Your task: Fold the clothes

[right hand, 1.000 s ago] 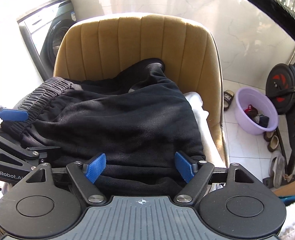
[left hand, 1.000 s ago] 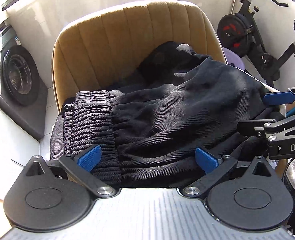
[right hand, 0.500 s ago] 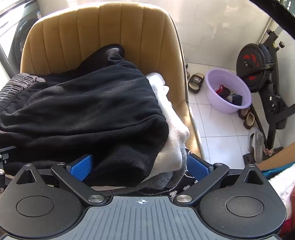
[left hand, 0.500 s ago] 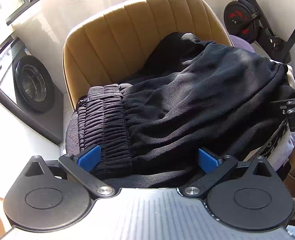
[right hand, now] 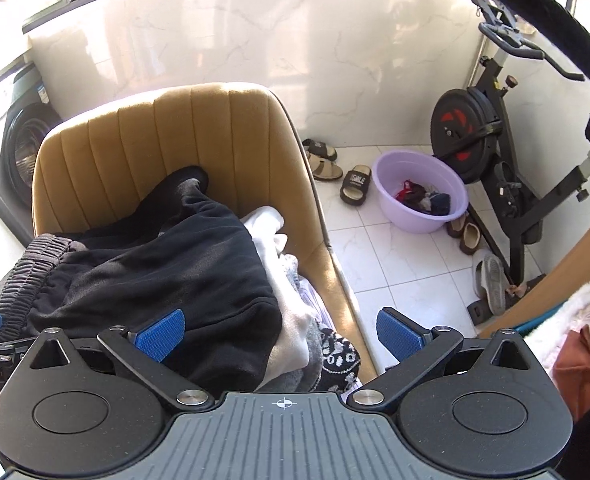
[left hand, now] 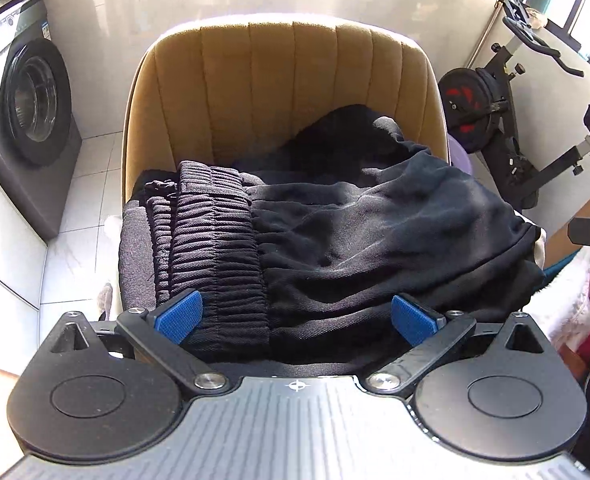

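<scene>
Black trousers (left hand: 367,236) of soft knit cloth, their waistband (left hand: 215,248) ribbed and gathered, are seen folded atop a heap of pale garments (right hand: 291,280) on one channel-tufted mustard armchair (left hand: 279,88). Both the left gripper (left hand: 295,314) and the right gripper (right hand: 281,332) are held wide apart, nothing clasped. One lilac plastic basin (right hand: 419,192) is seen right of the armchair.

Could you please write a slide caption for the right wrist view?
Open right gripper beside folded black trousers stacked on a mustard chair.
</scene>
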Demonstrator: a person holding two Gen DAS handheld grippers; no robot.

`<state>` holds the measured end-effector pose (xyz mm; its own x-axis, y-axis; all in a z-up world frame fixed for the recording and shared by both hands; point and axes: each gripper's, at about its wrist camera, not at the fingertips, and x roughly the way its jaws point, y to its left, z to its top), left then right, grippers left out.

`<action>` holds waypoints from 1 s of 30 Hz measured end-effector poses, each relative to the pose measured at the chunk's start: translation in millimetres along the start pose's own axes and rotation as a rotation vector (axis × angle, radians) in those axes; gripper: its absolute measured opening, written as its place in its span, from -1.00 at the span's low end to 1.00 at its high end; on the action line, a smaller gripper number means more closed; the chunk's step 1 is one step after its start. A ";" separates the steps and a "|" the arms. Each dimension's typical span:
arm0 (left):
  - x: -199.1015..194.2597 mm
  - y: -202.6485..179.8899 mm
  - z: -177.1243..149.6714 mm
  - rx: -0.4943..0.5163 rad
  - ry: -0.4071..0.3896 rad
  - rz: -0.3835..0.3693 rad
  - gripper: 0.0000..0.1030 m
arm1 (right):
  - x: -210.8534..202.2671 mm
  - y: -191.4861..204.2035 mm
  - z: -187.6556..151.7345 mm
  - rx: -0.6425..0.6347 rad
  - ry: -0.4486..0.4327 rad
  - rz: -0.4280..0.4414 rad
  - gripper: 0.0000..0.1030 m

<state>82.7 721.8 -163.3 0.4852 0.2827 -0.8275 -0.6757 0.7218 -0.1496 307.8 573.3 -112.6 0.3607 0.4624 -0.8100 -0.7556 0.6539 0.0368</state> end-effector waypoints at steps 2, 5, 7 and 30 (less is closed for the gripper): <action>-0.8 3.7 -0.5 -0.013 -0.004 -0.016 0.99 | -3.6 -8.2 1.1 0.042 0.008 -0.039 0.98; -0.6 1.2 -1.8 -0.002 -0.009 -0.007 0.99 | -13.3 -13.2 -2.3 0.066 0.013 -0.090 0.98; -1.3 -2.6 -4.6 0.008 -0.017 0.017 0.99 | -24.5 -10.3 -9.3 0.075 -0.007 -0.063 0.98; -168.2 -114.7 -72.7 -0.002 -0.175 0.255 0.99 | -159.0 -67.8 -82.0 -0.008 -0.176 0.132 0.98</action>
<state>38.3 545.6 -46.3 0.3875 0.5591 -0.7329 -0.7889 0.6125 0.0501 256.9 406.3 -34.3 0.3476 0.6418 -0.6836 -0.8067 0.5763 0.1309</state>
